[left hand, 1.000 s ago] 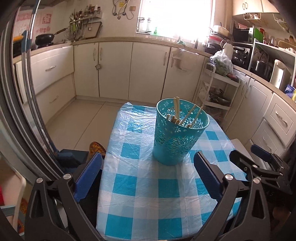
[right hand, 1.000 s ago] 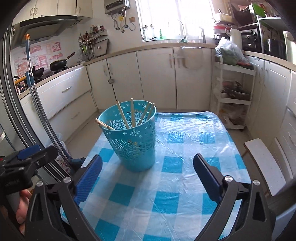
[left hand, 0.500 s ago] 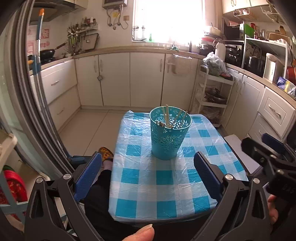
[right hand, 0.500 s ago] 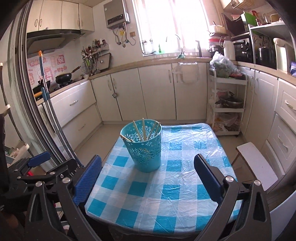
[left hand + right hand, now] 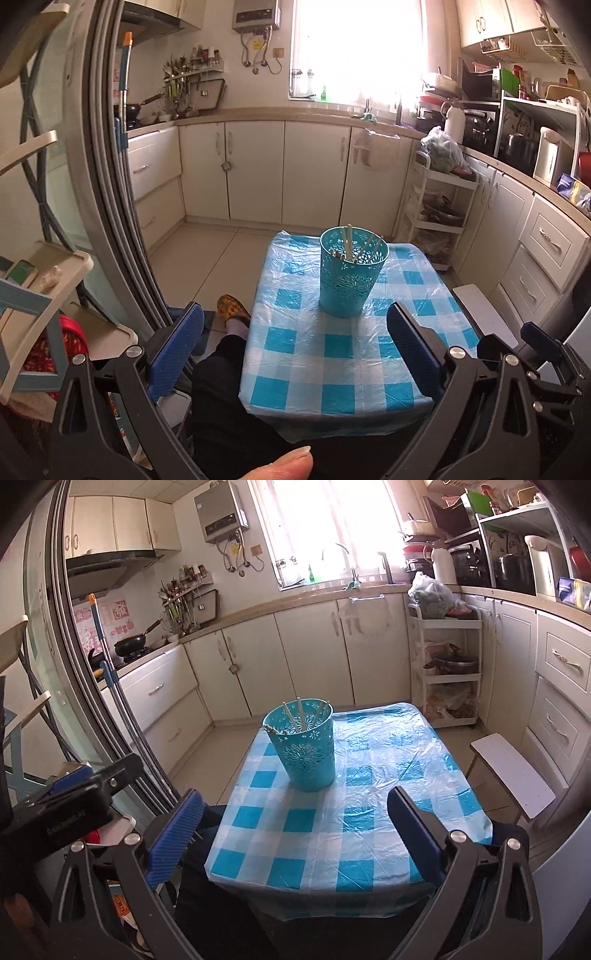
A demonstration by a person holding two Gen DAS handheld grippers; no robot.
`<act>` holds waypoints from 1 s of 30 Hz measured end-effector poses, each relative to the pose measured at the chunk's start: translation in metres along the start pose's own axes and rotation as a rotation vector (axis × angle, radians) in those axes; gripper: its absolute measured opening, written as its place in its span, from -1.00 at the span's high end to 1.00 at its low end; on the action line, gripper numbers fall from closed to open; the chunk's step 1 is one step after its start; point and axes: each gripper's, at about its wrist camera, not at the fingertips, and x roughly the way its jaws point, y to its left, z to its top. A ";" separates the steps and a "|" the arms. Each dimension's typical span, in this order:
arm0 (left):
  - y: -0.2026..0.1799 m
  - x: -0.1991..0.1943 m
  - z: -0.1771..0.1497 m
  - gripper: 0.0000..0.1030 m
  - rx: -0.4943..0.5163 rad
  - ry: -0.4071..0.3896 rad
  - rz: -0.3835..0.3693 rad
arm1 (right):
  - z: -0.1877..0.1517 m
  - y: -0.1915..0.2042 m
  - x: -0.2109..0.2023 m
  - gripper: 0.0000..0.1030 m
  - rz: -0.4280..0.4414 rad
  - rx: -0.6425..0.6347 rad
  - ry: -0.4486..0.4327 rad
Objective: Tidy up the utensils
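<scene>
A turquoise lattice holder (image 5: 350,275) stands upright on a small table with a blue-and-white checked cloth (image 5: 332,354). Several pale chopsticks (image 5: 349,242) lean inside it. It also shows in the right wrist view (image 5: 304,747), with the chopsticks (image 5: 300,716) and the cloth (image 5: 332,834). My left gripper (image 5: 295,339) is open and empty, held back from the table's near edge. My right gripper (image 5: 291,819) is open and empty, also back from the table. Each gripper shows at the edge of the other's view.
A person's leg and patterned slipper (image 5: 231,308) are left of the table. A white stool (image 5: 511,773) stands to the right. A white trolley (image 5: 448,672) and cream cabinets (image 5: 288,170) line the back. A sliding door frame (image 5: 110,184) is on the left.
Both grippers have pulled back and up from the table. The holder looks smaller and farther away, and the whole table edge has come into view.
</scene>
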 end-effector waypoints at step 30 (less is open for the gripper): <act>-0.008 -0.018 0.001 -0.85 0.016 -0.033 0.016 | -0.001 0.009 -0.022 -0.86 0.003 -0.056 -0.047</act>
